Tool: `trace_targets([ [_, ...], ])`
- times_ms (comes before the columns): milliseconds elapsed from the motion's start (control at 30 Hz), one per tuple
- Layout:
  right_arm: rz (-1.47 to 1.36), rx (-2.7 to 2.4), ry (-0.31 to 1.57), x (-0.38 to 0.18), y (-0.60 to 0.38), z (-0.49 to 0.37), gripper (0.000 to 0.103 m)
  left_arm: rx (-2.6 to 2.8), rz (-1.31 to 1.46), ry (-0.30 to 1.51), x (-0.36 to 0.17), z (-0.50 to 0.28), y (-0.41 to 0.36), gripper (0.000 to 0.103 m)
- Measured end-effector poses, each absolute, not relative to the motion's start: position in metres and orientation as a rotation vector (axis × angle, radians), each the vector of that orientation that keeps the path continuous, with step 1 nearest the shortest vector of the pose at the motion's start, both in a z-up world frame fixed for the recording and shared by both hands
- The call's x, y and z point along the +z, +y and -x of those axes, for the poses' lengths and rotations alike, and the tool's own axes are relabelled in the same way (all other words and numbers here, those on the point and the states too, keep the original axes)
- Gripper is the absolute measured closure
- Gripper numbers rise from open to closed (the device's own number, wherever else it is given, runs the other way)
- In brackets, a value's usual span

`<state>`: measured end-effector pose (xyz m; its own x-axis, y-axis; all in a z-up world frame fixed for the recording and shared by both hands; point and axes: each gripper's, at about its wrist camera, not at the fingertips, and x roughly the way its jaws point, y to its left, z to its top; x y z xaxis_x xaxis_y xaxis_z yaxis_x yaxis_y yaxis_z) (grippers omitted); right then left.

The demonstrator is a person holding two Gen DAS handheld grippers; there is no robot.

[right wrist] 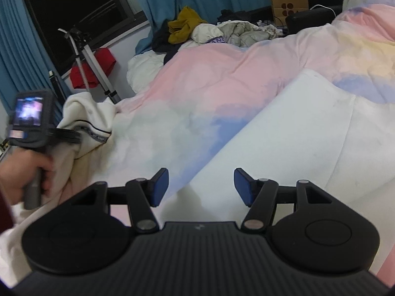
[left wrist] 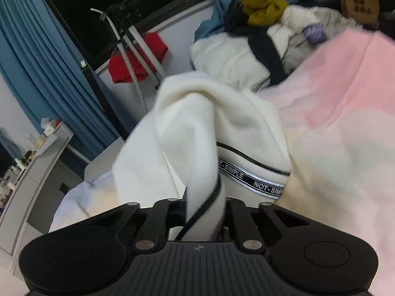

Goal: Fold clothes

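My left gripper [left wrist: 205, 212] is shut on a cream white garment [left wrist: 197, 123] with a black and white "NOT-SIMPLE" band [left wrist: 254, 180]. The cloth bunches up in front of the camera and hides the fingertips. In the right wrist view the same garment [right wrist: 86, 113] hangs at the left over the bed edge, beside the left gripper body [right wrist: 32, 120] held by a hand. My right gripper [right wrist: 201, 187] is open and empty, its blue pads [right wrist: 160, 185] apart, above the pastel duvet [right wrist: 197, 93]. A white folded piece [right wrist: 284, 135] lies just ahead of it.
A pile of clothes, with a mustard garment [right wrist: 184, 24], lies at the far end of the bed. A brown paper bag [right wrist: 288, 2] stands behind it. A tripod [right wrist: 91, 59] and red cloth [right wrist: 93, 66] stand by the dark window [right wrist: 74, 7] and blue curtains [left wrist: 42, 74]. A shelf [left wrist: 37, 160] is at the left.
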<state>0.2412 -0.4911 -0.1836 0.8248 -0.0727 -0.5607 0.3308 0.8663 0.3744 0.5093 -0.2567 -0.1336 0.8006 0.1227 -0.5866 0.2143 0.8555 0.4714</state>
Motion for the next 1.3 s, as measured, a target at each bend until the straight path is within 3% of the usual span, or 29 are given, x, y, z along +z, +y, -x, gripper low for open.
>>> trace_targets([
  [267, -0.474, -0.240, 0.499, -0.163, -0.485, -0.221, 0.041, -0.480, -0.534, 0.442, 0.004, -0.373, -0.241, 0.095],
  [467, -0.535, -0.276, 0.391, -0.131, -0.502, -0.192, 0.041, -0.737, -0.338, 0.351, 0.080, -0.328, -0.212, 0.094],
  [633, -0.573, -0.317, 0.327, -0.126, -0.519, -0.181, 0.041, -0.672, -0.205, 0.405, 0.048, -0.367, -0.208, 0.088],
  [700, -0.565, -0.335, 0.365, -0.135, -0.523, -0.191, 0.041, -0.609, -0.170, 0.475, 0.008, -0.388, -0.212, 0.075],
  [867, -0.618, -0.347, 0.488, -0.170, -0.535, -0.218, 0.041, -0.493, -0.084, 0.625, -0.076, -0.431, -0.208, 0.065],
  [933, -0.668, -0.329, 0.501, -0.177, -0.540, -0.224, 0.041, -0.499, -0.055, 0.617, -0.081, -0.428, -0.197, 0.054],
  [1000, -0.684, -0.333, 0.494, -0.179, -0.544, -0.225, 0.041, -0.505, -0.036, 0.581, -0.076, -0.414, -0.185, 0.032],
  [1067, -0.719, -0.320, 0.482, -0.180, -0.549, -0.224, 0.041, -0.501, -0.019, 0.522, -0.067, -0.385, -0.165, 0.020],
  [1300, -0.856, -0.229, 0.452, -0.177, -0.563, -0.214, 0.041, -0.388, -0.017, 0.506, -0.066, -0.209, -0.098, 0.020],
])
